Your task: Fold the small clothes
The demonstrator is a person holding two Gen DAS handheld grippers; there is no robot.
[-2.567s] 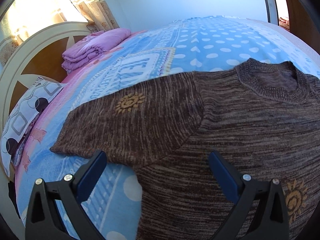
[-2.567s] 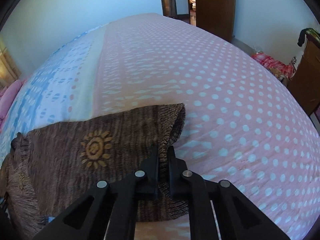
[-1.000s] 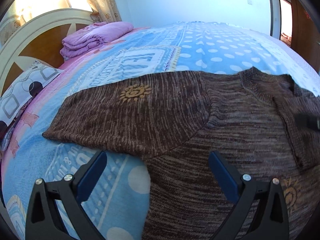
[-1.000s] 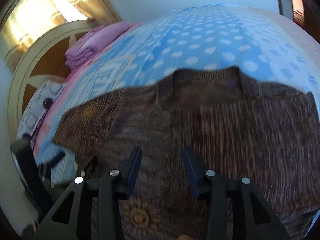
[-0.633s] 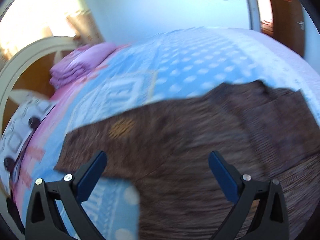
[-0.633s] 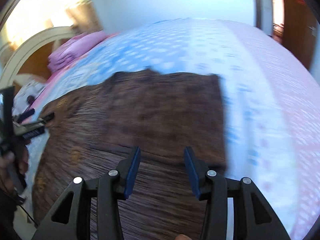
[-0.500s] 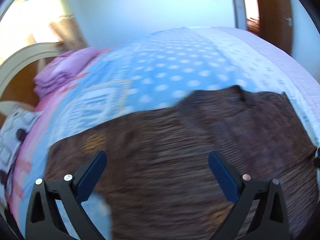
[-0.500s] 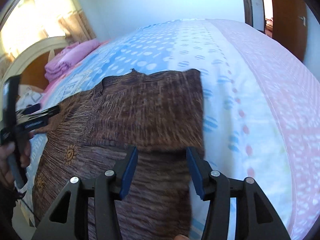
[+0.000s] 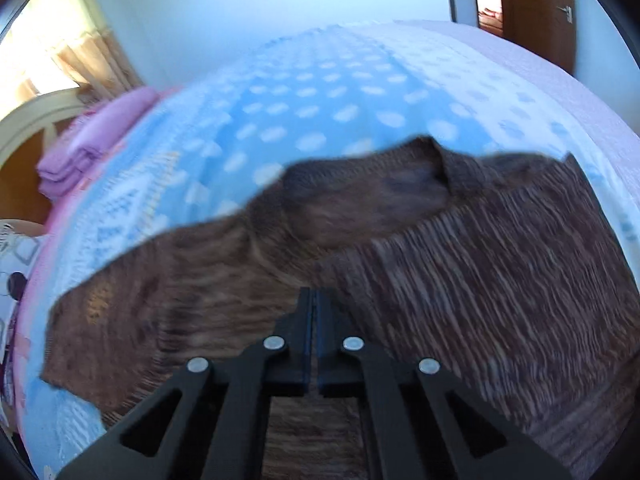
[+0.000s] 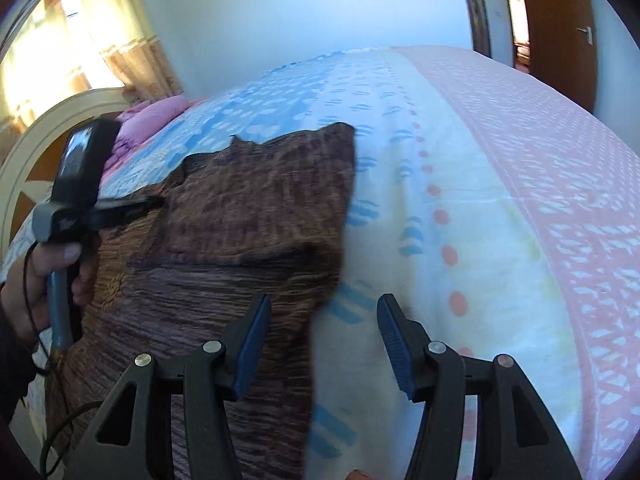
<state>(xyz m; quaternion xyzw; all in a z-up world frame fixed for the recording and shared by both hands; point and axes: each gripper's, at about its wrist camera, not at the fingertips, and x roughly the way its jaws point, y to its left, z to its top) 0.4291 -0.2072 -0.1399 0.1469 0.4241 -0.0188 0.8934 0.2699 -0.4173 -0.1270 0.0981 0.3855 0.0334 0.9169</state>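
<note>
A brown knitted sweater (image 9: 460, 272) lies flat on the bed, its right sleeve folded over the chest; it also shows in the right wrist view (image 10: 248, 216). Its left sleeve (image 9: 132, 312) still lies spread out to the left. My left gripper (image 9: 313, 300) hovers over the middle of the sweater with its jaws together and nothing visibly between them; it also shows in the right wrist view (image 10: 148, 202). My right gripper (image 10: 322, 312) is open and empty above the sweater's right edge, straddling the border with the bedsheet.
The bed sheet (image 10: 500, 200) is blue with white dots, then pale, then pink toward the right. Folded purple bedding (image 9: 88, 140) lies near the headboard (image 10: 52, 128). A wooden door (image 10: 560, 20) stands at the far right.
My right gripper let go of the right sleeve after laying it over the chest and drew back to the sweater's right edge. My left gripper closed and swung toward the sweater's middle.
</note>
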